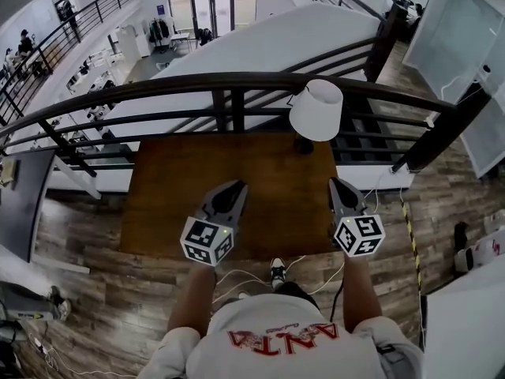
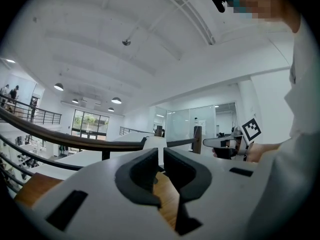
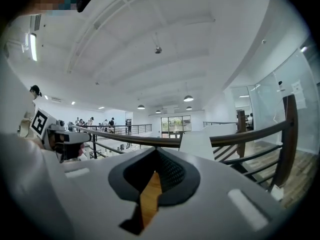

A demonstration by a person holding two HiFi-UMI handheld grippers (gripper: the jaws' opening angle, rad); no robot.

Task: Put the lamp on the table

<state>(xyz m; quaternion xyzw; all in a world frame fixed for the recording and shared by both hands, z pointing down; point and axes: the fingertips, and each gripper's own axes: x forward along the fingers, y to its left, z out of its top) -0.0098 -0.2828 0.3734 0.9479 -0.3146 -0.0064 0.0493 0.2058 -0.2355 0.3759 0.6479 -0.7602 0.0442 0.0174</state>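
Black ridged pads on the right gripper (image 3: 156,150) meet at their tips with nothing between them. The jaws of the left gripper (image 2: 159,154) stand a narrow slit apart and are also empty. Each tool carries a white marker cube (image 1: 207,241) printed with black squares. They are held level and side by side above the near half of the brown wooden desk (image 1: 181,184), pointing toward its far edge.

The small lamp with a white drum shade and dark base (image 1: 316,110) stands at the desk's far right corner, apparently upright. It is just in front of the dark curved railing (image 1: 237,81) and well apart from both grippers, touched by neither. That spot, back from the open front edge and close to the rail, looks chosen to leave the working surface free and keep the lamp where a passing arm is unlikely to knock it.

With the lamp on the desk and both tools empty, the job appears complete. The level posture short of the shade reads as a rest position, not an approach. A person in a white shirt with red lettering (image 1: 276,338) stands at the desk's near edge on the grey-brown plank floor (image 1: 95,235).
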